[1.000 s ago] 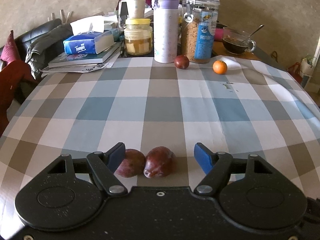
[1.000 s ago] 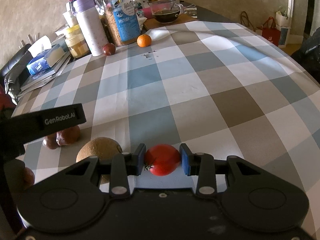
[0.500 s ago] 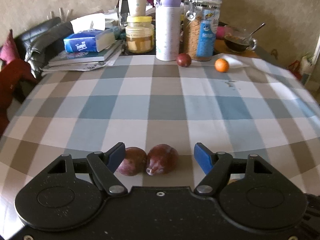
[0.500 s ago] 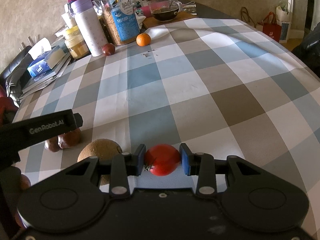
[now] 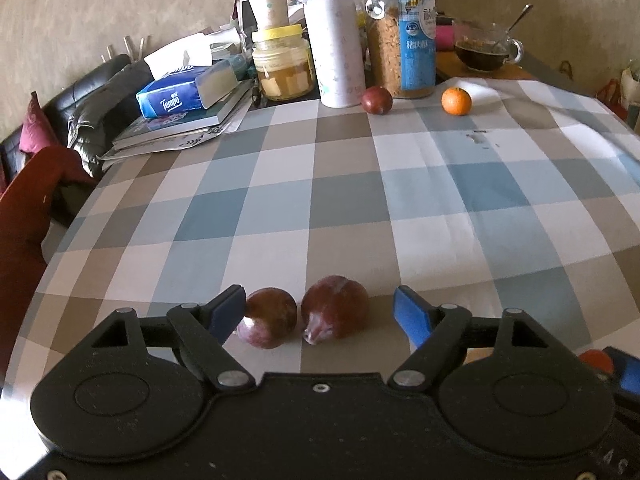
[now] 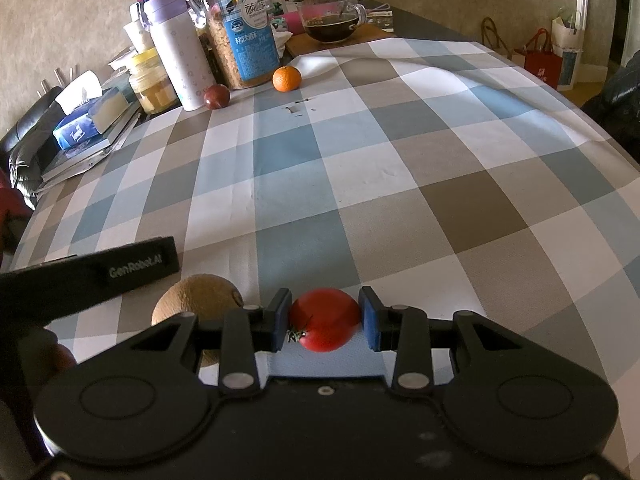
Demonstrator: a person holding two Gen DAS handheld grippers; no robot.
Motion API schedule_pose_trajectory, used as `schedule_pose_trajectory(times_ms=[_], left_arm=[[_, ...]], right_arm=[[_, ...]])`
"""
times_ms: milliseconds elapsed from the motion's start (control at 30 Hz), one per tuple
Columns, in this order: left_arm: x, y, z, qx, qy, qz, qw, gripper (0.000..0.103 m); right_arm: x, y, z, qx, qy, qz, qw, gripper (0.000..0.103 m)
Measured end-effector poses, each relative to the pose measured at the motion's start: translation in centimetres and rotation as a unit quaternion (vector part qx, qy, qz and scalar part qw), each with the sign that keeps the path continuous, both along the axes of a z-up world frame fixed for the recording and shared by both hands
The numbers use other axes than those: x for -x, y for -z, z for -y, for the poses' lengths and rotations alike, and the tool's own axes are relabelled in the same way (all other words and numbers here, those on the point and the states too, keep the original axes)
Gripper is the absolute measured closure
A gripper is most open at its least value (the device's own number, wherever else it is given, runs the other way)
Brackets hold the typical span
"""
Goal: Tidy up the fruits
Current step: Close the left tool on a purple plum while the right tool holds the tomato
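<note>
A: How do the claws stand?

B: The right gripper (image 6: 324,316) is clamped on a red tomato (image 6: 323,319), low over the checked tablecloth (image 6: 360,168). The left gripper (image 5: 320,314) is opening wide; two plums (image 5: 267,323) (image 5: 335,312) lie between its jaws, the left one just beside the left pad.

A: Around them?

B: A kiwi (image 6: 196,300) sits just left of the tomato. The middle of the cloth lies open. Far off, a third plum (image 5: 377,100) and a mandarin (image 5: 456,101) sit near the jar (image 5: 400,32) and bottle (image 5: 336,40). The cloth's left edge drops away near the left gripper.
</note>
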State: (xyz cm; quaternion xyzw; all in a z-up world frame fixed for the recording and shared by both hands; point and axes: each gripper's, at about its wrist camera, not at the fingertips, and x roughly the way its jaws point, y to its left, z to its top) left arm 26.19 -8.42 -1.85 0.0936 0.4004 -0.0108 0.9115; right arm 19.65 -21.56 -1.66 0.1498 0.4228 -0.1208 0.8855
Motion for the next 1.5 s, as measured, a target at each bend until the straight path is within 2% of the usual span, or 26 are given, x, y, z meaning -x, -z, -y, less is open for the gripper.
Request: schedule_pose_trajectory(times_ms=[133,333,700,833,967,1300,1500], left_arm=[[0.2,-0.3,-0.5,0.02,0.0,-0.004,0.9998,0.024],[-0.1,-1.2,-2.7,0.105,-0.006,-0.013,0.9943,0.027],[-0.6,-1.2,-5.1,0.156,-0.042,-0.028,0.9865,0.031],[-0.7,-1.4,-6.3,0.154,-0.075,-0.014,0.9851,0.031],[-1.2,-0.8,-6.4,0.119,-0.103,-0.017,0.9874,0.031],[-1.4,-0.5,-6.3,0.104,-0.118,-0.01,0.9875,0.031],[-2.5,-0.2,-6.1,0.091,-0.131,-0.01,0.987,0.028]], right_arm=[[0.0,0.0,0.0,-0.002,0.0,0.001,1.0,0.065],[0.1,0.0,-0.1,0.003,-0.001,0.001,1.0,0.065],[0.1,0.0,-0.2,0.005,-0.001,0.001,1.0,0.065],[0.1,0.0,-0.2,0.005,-0.001,0.001,1.0,0.065],[0.1,0.0,-0.2,0.005,-0.001,0.001,1.0,0.065],[0.1,-0.1,-0.3,0.01,-0.003,0.002,1.0,0.065],[0.2,-0.1,-0.4,0.014,-0.004,0.002,1.0,0.065]])
